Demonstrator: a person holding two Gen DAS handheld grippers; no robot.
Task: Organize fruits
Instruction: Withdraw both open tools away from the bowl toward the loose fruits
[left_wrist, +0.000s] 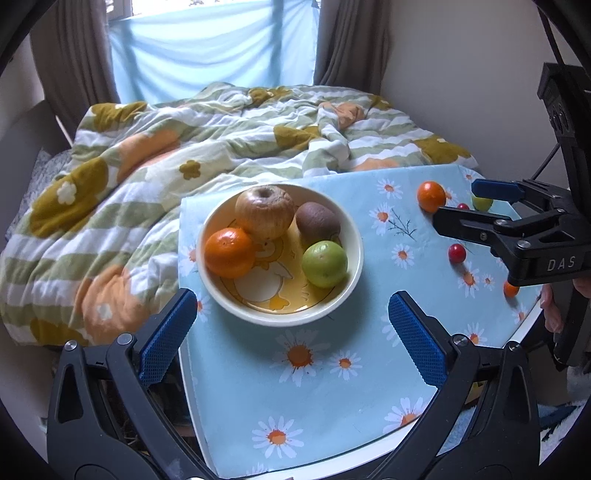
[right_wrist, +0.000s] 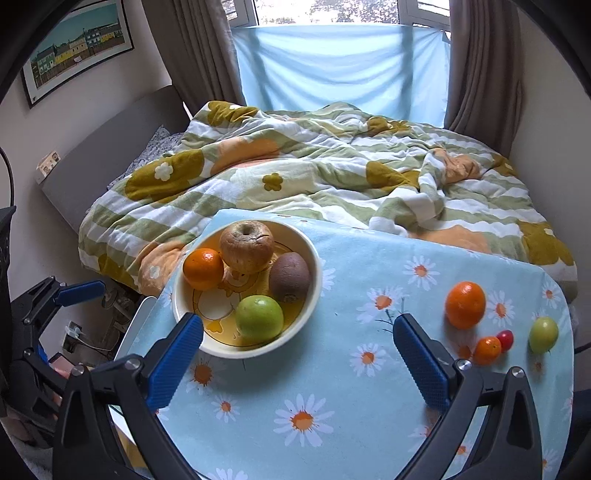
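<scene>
A cream bowl (left_wrist: 354, 240) (right_wrist: 314, 258) on the daisy tablecloth holds a brown apple (left_wrist: 264, 212), an orange (left_wrist: 229, 253), a kiwi (left_wrist: 317, 219) and a green fruit (left_wrist: 325, 264). Loose on the cloth to the right lie an orange (right_wrist: 465, 304), a small orange fruit (right_wrist: 487, 350), a red tomato (right_wrist: 505, 339) and a green tomato (right_wrist: 543, 334). My left gripper (left_wrist: 291, 328) is open and empty, just in front of the bowl. My right gripper (right_wrist: 297, 354) is open and empty, hovering over the cloth beside the bowl; it also shows in the left wrist view (left_wrist: 456, 205).
The small table (right_wrist: 369, 387) stands against a bed with a flowered quilt (right_wrist: 314, 177). Curtains and a window are behind. A power strip and cables lie on the floor at the left (right_wrist: 74, 332).
</scene>
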